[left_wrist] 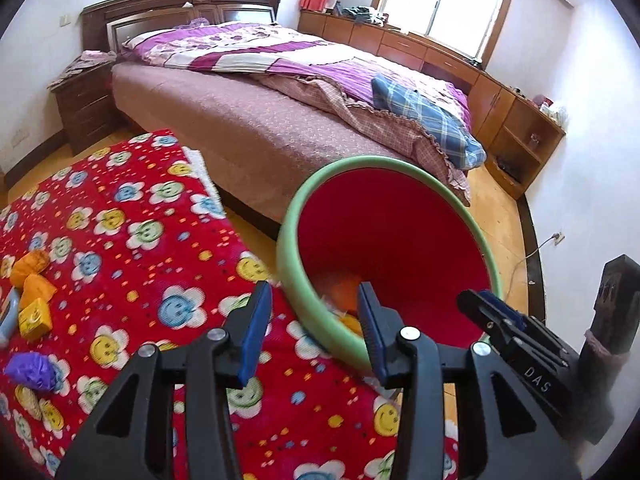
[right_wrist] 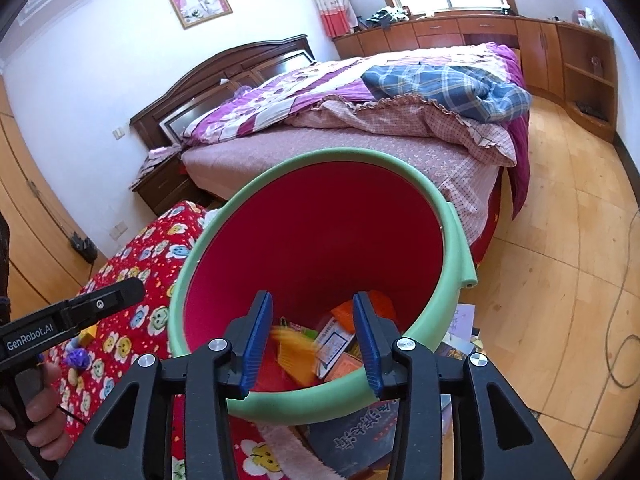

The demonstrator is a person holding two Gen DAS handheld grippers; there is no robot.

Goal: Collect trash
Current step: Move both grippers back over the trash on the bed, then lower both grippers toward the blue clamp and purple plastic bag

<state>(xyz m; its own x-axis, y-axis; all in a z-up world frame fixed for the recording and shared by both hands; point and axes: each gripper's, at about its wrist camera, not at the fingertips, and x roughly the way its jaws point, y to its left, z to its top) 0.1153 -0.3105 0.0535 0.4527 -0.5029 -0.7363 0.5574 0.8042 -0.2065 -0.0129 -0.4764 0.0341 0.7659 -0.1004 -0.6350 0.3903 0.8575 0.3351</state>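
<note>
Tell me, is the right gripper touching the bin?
Apart. The right wrist view shows the right gripper open above the bin, its pads clear of the green rim.

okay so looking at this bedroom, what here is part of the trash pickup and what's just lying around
Part of the job:
red bin with green rim
wrappers already in the bin
orange packets and purple wad on the flowered cloth
left gripper, right gripper, both open

Just lying about:
bed
plaid blanket
nightstand
</note>
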